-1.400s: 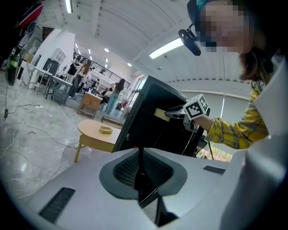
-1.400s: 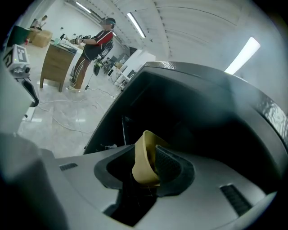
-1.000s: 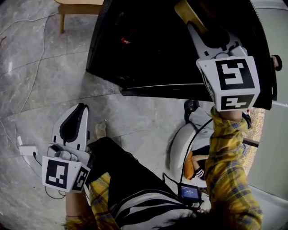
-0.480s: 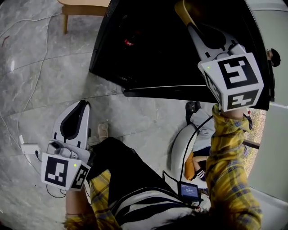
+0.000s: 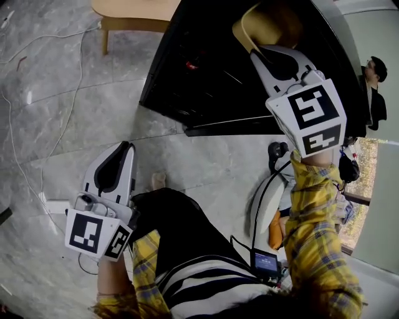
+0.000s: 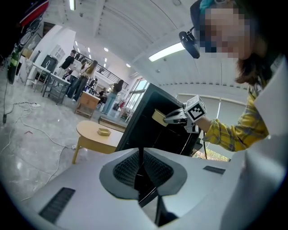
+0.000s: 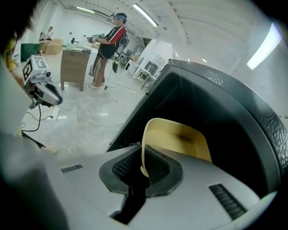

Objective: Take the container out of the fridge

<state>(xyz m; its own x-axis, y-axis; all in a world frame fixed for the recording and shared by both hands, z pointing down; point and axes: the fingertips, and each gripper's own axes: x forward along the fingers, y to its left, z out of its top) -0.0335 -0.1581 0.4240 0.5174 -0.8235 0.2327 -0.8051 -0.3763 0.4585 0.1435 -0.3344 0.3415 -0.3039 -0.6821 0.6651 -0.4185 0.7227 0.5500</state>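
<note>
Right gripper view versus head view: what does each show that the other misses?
Only the right gripper view: the right gripper with its jaws shut on the wall of the pale yellow plastic container, plus a person standing by a brown counter. Only the head view: that gripper's cube with square markers and a pale wooden table. Both: the container, the black fridge and the left gripper.

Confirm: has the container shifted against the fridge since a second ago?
Yes, slightly: in the head view the container, held by the right gripper, now sits nearer the front edge of the fridge.
</note>
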